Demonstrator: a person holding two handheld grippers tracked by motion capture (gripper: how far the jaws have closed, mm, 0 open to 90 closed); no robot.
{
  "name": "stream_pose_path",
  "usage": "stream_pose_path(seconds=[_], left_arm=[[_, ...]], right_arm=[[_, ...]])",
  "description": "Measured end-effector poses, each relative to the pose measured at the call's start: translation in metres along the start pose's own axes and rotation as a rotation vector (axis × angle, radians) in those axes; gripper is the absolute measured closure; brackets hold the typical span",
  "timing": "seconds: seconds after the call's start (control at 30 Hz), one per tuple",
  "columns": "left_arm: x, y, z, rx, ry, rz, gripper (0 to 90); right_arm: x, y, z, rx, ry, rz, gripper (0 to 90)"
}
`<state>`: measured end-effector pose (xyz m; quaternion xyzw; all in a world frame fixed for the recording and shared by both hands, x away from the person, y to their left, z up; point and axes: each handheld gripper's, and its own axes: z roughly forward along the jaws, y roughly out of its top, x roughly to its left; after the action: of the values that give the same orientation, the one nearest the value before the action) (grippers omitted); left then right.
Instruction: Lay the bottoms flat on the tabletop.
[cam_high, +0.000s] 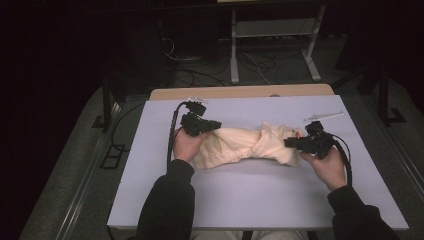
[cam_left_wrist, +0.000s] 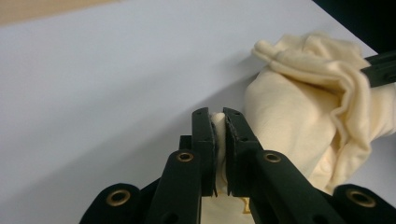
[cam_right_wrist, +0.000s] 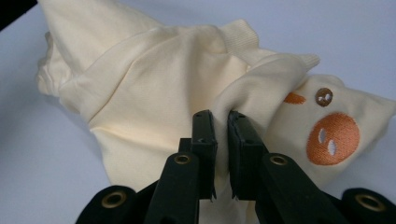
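Left tongs (cam_left_wrist: 219, 122) are clenched on a fold of the cream garment (cam_high: 245, 145); in the left gripper view the two black jaws rise from the bottom centre of the frame with a thin ridge of fabric pinched between them. Right tongs (cam_right_wrist: 221, 122) are likewise clenched on the garment (cam_right_wrist: 154, 88); in the right gripper view a fold of cloth passes between the jaws at bottom centre.

In the high view the garment lies bunched and twisted across the middle of the frame, on the pale counter (cam_high: 260, 195). The left tongs (cam_high: 216, 125) grip its left end, and the right tongs (cam_high: 288, 143) grip its right end. The person's left hand (cam_high: 186, 145) sits just left of centre, and the right hand (cam_high: 327, 167) at centre right; dark sleeves enter from the bottom edge.

In the right gripper view, the garment carries orange embroidery (cam_right_wrist: 332, 138) at the right of the frame, with a small brown round mark (cam_right_wrist: 324, 96) above it and a ribbed hem near the top centre.

In the left gripper view, the garment (cam_left_wrist: 299, 116) fills the right half of the frame, with the other gripper's black jaw touching it at the right edge. A slim white object (cam_high: 323, 116) lies on the counter, apart from the garment, in the upper right of the high view.
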<state>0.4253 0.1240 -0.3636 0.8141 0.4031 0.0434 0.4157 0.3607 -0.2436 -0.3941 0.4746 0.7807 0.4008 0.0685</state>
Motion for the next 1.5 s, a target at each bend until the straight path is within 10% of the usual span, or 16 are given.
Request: stream_pose_path(seconds=[0.83, 1.1, 1.5], left_arm=[[-0.003, 0.041, -0.058, -0.234, 0.054, -0.007, 82.8], [-0.017, 0.052, -0.068, -0.266, 0.053, 0.051, 82.7], [-0.014, 0.022, -0.057, -0.216, 0.012, 0.029, 82.5]], right_arm=[[0.006, 0.098, 0.013, -0.175, -0.038, 0.029, 82.6], [0.008, 0.107, -0.004, -0.212, -0.034, 0.015, 82.6], [0.004, 0.079, 0.014, -0.090, -0.012, -0.020, 82.6]])
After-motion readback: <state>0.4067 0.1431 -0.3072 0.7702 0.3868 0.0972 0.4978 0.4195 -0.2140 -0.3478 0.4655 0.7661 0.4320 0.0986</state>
